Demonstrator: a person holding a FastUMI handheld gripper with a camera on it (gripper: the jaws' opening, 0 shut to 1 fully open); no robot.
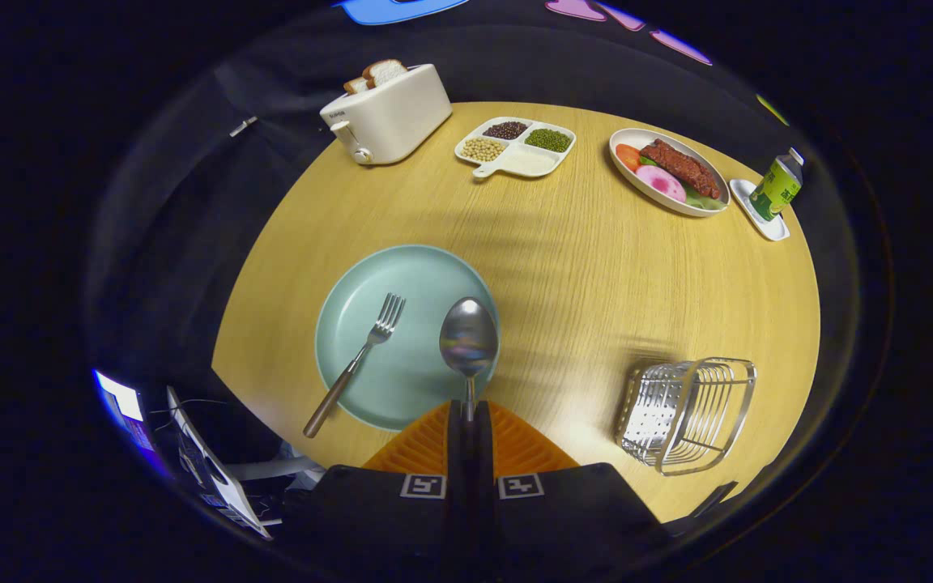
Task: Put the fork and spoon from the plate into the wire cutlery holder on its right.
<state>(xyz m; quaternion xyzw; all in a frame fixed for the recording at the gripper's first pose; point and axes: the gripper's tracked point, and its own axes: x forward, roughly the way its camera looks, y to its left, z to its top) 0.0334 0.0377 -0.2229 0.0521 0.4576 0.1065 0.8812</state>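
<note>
Fingers (470, 413) pressed together, clamping spoon (468, 340) handle; bowl points straight ahead above plate (377, 324) rim. Fork (357, 362) lies on plate, tines away, handle overhanging near edge. Wire cutlery holder (685, 413) on tabletop (596, 267), right.

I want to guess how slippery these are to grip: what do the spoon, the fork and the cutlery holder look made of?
Spoon, its handle clamped in the gripper: polished metal, mirror-bright bowl. Fork on the plate: shiny metal tines and a brown handle, maybe wood or plastic. Cutlery holder: bright silvery wire, apparently chromed or stainless steel.
</note>
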